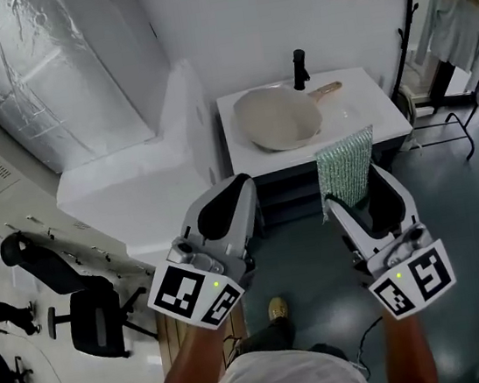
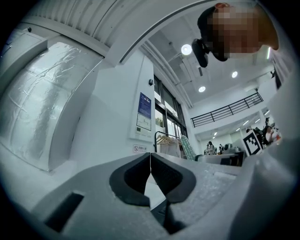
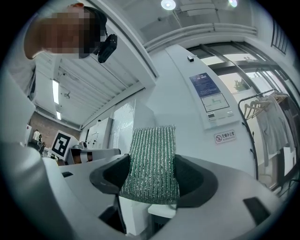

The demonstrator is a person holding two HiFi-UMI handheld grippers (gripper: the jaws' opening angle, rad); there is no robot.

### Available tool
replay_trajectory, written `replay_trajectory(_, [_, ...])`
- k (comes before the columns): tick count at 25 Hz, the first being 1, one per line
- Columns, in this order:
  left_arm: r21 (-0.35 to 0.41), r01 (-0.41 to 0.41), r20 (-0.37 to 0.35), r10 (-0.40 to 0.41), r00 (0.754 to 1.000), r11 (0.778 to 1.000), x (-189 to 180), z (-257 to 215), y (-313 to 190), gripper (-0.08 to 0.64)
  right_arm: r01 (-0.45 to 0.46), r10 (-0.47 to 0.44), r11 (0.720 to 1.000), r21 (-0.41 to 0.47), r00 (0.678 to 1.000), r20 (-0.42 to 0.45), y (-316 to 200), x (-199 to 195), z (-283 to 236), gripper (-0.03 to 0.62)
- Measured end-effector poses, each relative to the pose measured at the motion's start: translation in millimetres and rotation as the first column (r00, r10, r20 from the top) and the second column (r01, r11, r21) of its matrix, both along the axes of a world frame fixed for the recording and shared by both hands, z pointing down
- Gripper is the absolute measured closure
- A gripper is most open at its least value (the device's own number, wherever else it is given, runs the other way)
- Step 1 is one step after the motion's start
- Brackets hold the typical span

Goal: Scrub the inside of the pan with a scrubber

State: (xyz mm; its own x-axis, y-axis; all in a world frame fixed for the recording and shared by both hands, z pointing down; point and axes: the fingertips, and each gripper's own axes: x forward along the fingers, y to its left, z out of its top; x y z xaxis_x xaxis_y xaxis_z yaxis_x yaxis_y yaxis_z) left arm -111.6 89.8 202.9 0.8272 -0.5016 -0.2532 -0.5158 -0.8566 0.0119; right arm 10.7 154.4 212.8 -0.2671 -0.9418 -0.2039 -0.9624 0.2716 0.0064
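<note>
Green glittery mesh, the scrubber [image 3: 152,154] is pinched between the jaws of the right gripper [image 3: 151,183] and sticks out past their tips. Beside it, the left gripper [image 2: 150,174] has its jaws pressed together on nothing. Well ahead of both, the cream pan [image 1: 280,117] rests on the white sink unit [image 1: 381,115], handle pointing right, with a black faucet [image 1: 299,69] just behind it.

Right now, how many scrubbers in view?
1: the green scrubber, clamped in the right gripper, short of the pan. Others may be hidden.
</note>
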Motion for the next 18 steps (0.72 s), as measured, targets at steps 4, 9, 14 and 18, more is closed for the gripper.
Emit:
replay_trajectory(4, [0.010,-0.012,0.004,0.012,1.000,1.000,9.7,1.3,-39.5,0.541,-0.014,0.014,1.000,0.002,1.000,0.003,-39.9,10.1,2.9,0.288])
replay_trajectory(9, [0.010,-0.028,-0.001,0.028,1.000,1.000,22.5,1.7,-87.0,0.541,-0.021,0.021,1.000,0.004,1.000,0.000,-87.6,19.0,3.8,0.288])
replay_trajectory(14, [-0.003,-0.042,-0.014,0.042,0.999,0.999,32.8,4.2,-132.8,0.541,-0.039,0.039,0.999,-0.002,0.999,-0.005,-131.3,29.4,5.1,0.288])
replay_trajectory(18, [-0.018,-0.045,-0.017,0.045,0.999,0.999,38.6,8.4,-162.6,0.541,-0.045,0.045,0.999,-0.010,0.999,-0.011,-157.9,33.2,7.3,0.288])
